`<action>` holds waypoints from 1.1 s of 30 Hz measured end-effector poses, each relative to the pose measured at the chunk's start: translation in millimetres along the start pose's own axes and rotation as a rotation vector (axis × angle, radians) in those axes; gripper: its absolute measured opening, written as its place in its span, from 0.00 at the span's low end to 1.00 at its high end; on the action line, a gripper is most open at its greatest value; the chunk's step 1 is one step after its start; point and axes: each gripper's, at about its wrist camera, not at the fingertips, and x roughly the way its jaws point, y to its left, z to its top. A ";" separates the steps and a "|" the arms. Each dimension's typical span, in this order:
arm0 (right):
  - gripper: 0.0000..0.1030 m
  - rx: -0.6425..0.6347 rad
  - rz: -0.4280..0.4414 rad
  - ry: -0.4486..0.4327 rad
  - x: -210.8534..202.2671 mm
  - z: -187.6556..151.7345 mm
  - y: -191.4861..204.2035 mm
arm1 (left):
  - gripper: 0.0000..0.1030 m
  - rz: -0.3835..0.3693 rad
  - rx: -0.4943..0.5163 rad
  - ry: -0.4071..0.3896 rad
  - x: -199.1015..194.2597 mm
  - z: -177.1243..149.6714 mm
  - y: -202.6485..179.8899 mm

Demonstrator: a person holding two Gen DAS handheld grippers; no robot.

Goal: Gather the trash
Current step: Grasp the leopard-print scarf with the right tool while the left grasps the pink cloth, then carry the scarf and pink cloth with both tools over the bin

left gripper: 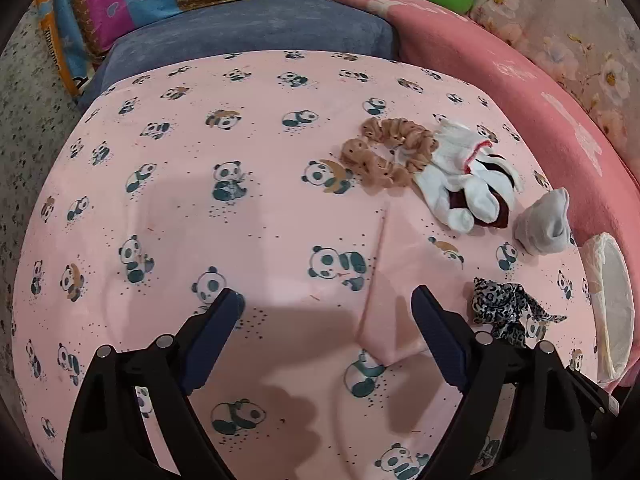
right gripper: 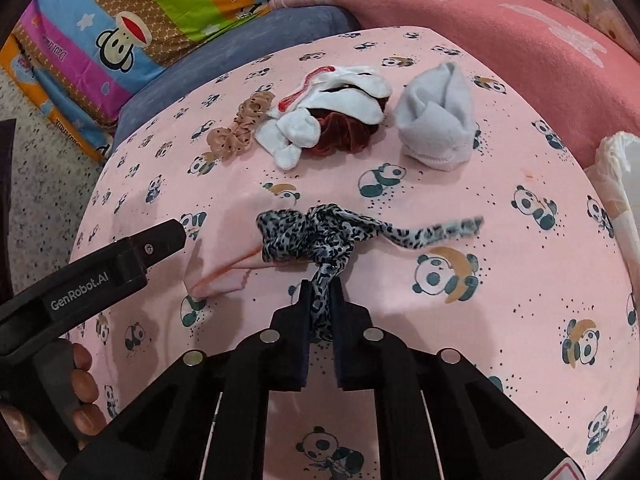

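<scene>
My right gripper (right gripper: 321, 286) is shut on the tail of a leopard-print hair tie (right gripper: 320, 234), which lies on the pink panda sheet (right gripper: 500, 300); the tie also shows in the left wrist view (left gripper: 505, 309). My left gripper (left gripper: 325, 300) is open and empty above the sheet, left of the tie; its body shows in the right wrist view (right gripper: 120, 264). Farther back lie a tan scrunchie (left gripper: 386, 151), a white sock (left gripper: 460, 176) over a dark red scrunchie (right gripper: 344, 130), and a grey sock (right gripper: 434, 122).
A folded white diaper (left gripper: 610, 304) lies at the sheet's right edge against a pink blanket (left gripper: 520, 68). A blue cushion (left gripper: 256, 36) and colourful cartoon bedding (right gripper: 120, 28) lie behind. Speckled floor (left gripper: 28, 120) is at the left.
</scene>
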 end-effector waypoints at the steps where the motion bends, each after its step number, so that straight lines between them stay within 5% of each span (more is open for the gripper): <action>1: 0.08 0.010 -0.005 -0.008 -4.4 -1.0 -5.2 | 0.79 -0.005 0.011 0.004 2.0 -0.4 -4.4; 7: 0.07 0.043 -0.003 -0.040 -21.7 -1.7 -21.3 | 0.54 -0.010 0.077 0.032 12.0 -6.5 -26.4; 12: 0.07 0.063 0.002 -0.062 -38.5 -2.3 -31.9 | 0.09 -0.059 0.100 0.056 7.4 -9.5 -36.6; 33: 0.07 0.112 0.035 -0.273 -160.3 -11.7 -68.7 | 0.05 -0.158 0.234 -0.092 -93.3 -22.4 -132.9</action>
